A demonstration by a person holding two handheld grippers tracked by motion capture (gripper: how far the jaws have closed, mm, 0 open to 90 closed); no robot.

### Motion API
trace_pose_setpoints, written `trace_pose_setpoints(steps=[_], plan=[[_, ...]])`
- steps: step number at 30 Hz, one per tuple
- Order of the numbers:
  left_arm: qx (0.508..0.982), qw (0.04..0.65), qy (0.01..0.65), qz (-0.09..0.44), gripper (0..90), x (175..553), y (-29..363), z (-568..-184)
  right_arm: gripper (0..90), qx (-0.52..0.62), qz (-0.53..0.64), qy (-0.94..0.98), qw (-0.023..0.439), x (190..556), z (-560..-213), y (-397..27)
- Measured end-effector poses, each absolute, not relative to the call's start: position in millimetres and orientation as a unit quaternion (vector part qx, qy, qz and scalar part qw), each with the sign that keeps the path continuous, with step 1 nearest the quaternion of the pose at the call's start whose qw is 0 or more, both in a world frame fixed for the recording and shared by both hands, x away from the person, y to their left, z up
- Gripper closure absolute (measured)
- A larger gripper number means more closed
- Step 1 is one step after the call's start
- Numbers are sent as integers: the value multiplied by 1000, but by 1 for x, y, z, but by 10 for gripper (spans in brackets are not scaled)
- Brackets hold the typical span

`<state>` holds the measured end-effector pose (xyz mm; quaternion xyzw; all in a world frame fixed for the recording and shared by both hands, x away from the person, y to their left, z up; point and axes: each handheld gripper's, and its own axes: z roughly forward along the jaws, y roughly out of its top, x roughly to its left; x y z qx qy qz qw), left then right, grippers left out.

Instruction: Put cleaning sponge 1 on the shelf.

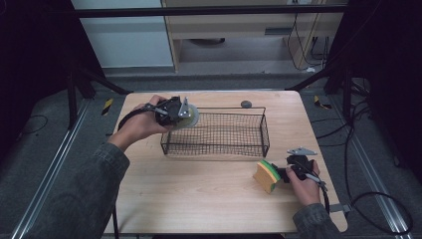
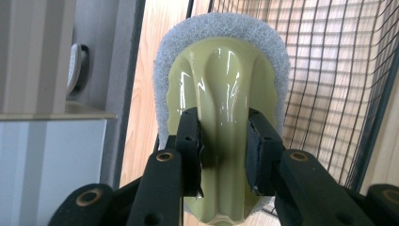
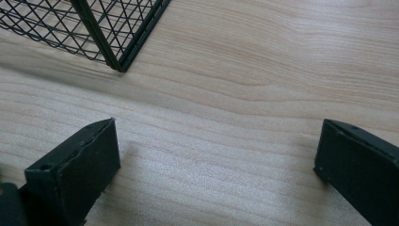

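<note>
Over table [image 1: 209, 199], left gripper [image 1: 185, 115] holds scrubber [image 2: 226, 94]; right gripper [image 3: 216, 174] gapes.

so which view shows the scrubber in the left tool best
The left gripper view. There the scrubber is close up: a glossy pale green handle with a white scouring pad behind it, clamped between the left tool's jaws beside the wire basket. The high view shows it small and partly hidden by the hand.

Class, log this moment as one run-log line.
left gripper: shut on scrub pad | right gripper: open | sponge: on table
</note>
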<state>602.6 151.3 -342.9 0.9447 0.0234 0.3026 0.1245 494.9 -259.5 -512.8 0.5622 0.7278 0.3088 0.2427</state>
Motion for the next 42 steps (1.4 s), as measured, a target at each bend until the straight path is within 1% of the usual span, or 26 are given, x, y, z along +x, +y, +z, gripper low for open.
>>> trace_pose_setpoints(steps=[3,23,33,42], plan=[[946,115,16,301,698,599,147,-347,7,564,310,727,242,494,-513,-259],[951,113,16,287,698,601,140,-361,7,561,310,729,242,494,-513,-260],[948,108,12,300,698,599,136,-362,7,561,310,729,242,494,-513,-260],[949,101,12,297,699,599,136,-370,7,562,311,728,242,494,-513,-259]])
